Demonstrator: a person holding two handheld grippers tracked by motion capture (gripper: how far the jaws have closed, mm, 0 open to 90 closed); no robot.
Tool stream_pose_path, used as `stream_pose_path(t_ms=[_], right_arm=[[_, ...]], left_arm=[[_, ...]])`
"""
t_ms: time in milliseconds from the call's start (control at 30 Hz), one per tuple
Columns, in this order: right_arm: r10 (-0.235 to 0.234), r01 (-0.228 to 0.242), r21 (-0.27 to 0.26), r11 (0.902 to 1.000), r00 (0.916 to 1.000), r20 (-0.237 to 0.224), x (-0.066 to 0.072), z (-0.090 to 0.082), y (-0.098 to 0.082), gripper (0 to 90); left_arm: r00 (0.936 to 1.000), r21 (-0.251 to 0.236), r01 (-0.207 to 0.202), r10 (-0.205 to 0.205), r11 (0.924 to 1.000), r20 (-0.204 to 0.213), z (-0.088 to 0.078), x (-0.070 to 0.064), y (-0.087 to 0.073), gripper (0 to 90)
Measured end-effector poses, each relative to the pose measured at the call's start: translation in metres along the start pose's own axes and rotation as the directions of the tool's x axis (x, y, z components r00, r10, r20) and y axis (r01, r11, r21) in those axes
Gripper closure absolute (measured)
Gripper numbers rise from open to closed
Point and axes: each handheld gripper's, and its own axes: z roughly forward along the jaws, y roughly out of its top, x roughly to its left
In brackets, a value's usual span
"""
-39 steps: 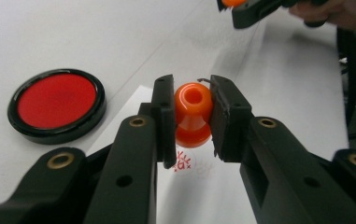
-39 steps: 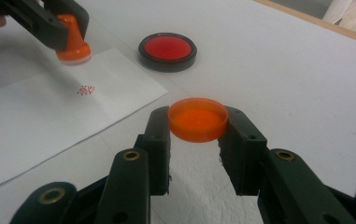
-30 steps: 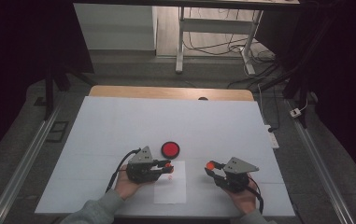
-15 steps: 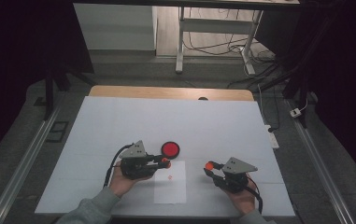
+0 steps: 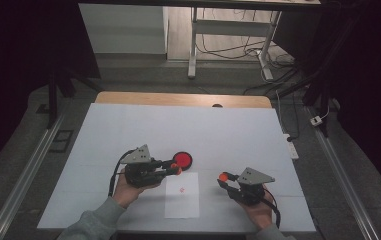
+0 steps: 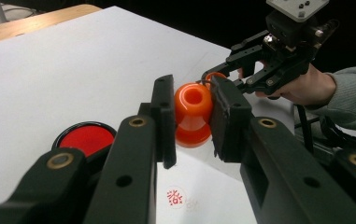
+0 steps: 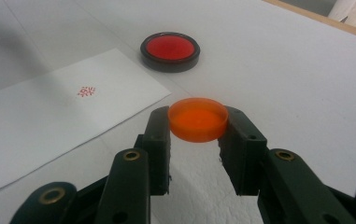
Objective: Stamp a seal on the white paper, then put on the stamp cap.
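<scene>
White table w/ dark floor around, high view: left gripper near centre, pinching orange stamp just beside red ink pad; paper sheet near edge; right gripper clamped on orange cap.

Left gripper view: stamp squeezed betw. pads, above sheet; ink pad left.

Right gripper view: cap nipped betw. fingertips; ink pad far, sheet left.

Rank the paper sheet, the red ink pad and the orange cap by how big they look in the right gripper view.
1. Paper sheet, clearly the largest.
2. and 3. Red ink pad and orange cap look about alike; the cap sits much nearer the camera, so ranking them is unsure.
</scene>
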Motion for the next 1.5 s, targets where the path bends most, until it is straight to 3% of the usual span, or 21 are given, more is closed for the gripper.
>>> stream_pose_path(t_ms=[433,633,900,1300,1500], right_arm=[[-0.016,0.016,0.003,0.9999,0.9999,-0.007,0.007,0.001,0.003,64.0],[-0.023,0.022,-0.020,0.9995,0.9996,-0.019,0.011,0.002,0.004,64.1],[-0.036,0.036,-0.006,0.9994,0.9990,-0.025,0.015,0.005,0.007,64.0],[-0.022,0.021,-0.021,0.9996,0.9972,-0.072,0.021,0.011,0.010,64.0],[-0.042,0.041,-0.017,0.9990,0.9950,-0.090,0.029,0.017,0.014,64.0]], left_arm=[[0.9999,0.002,-0.011,0.011,0.9999,-0.001,0.000,-0.003,0.001,72.0],[0.9999,0.004,-0.012,0.012,0.9999,-0.005,0.000,-0.003,0.001,72.0],[0.9999,0.006,-0.013,0.013,0.9999,-0.004,0.001,-0.005,0.001,72.0],[1.0000,0.012,0.004,-0.004,0.9999,0.003,0.003,-0.002,-0.002,72.0],[1.0000,0.016,-0.004,0.004,0.9999,-0.001,0.004,-0.004,-0.002,72.0]])
